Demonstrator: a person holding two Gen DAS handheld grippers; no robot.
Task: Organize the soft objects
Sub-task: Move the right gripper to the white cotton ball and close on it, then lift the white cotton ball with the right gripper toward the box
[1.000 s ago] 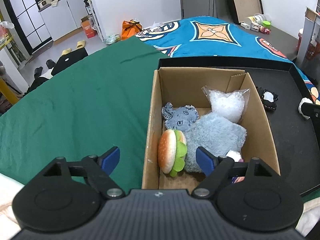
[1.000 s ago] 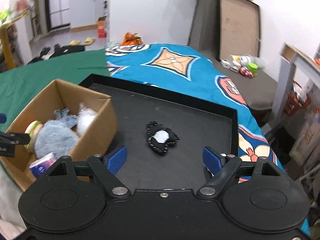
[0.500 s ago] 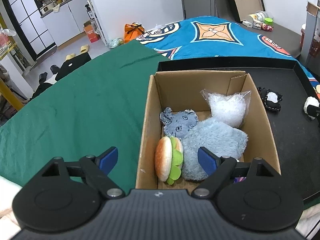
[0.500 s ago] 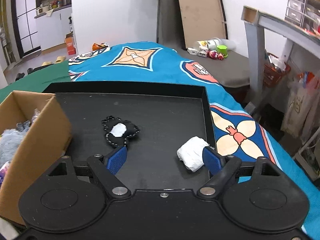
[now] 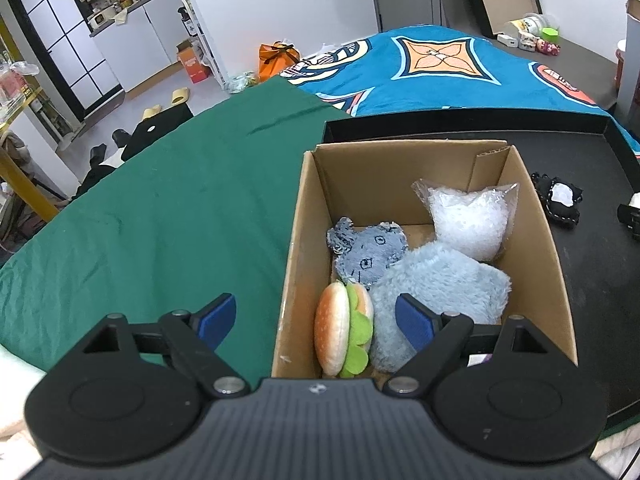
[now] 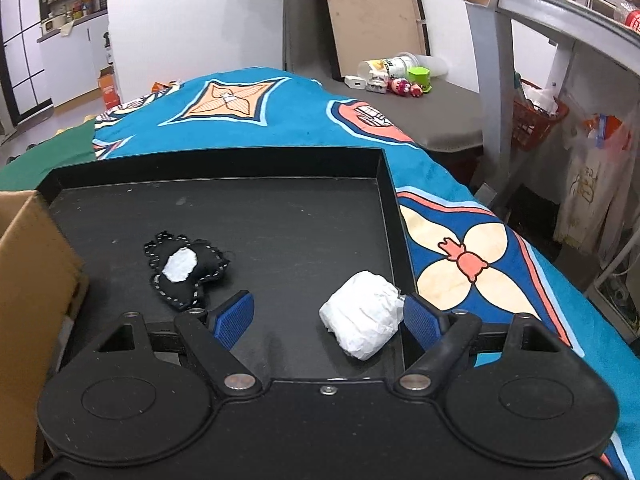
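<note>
A cardboard box (image 5: 304, 216) holds a plush burger (image 5: 340, 334), a fluffy blue toy (image 5: 440, 280), a grey denim toy (image 5: 368, 250) and a clear bag of white filling (image 5: 466, 220). My left gripper (image 5: 316, 320) is open and empty, above the box's near left wall. On the black tray (image 6: 280, 208) lie a black-and-white plush (image 6: 184, 268) and a white wrapped bundle (image 6: 364, 320). My right gripper (image 6: 328, 316) is open, low over the tray, with the bundle between its fingers, close to the right fingertip (image 6: 420, 316). The box's corner (image 6: 32, 264) shows at its left.
The tray sits on a surface covered by a green cloth (image 5: 160, 208) and a blue patterned blanket (image 6: 260, 120). A grey bench with small toys (image 6: 400, 84) and a grey table leg (image 6: 484, 80) stand at the right. Slippers and clutter lie on the floor (image 5: 168, 100).
My right gripper swung right, away from the box, then moved forward and down so the white bundle lies between its fingers. My left gripper drew slightly back from the box.
</note>
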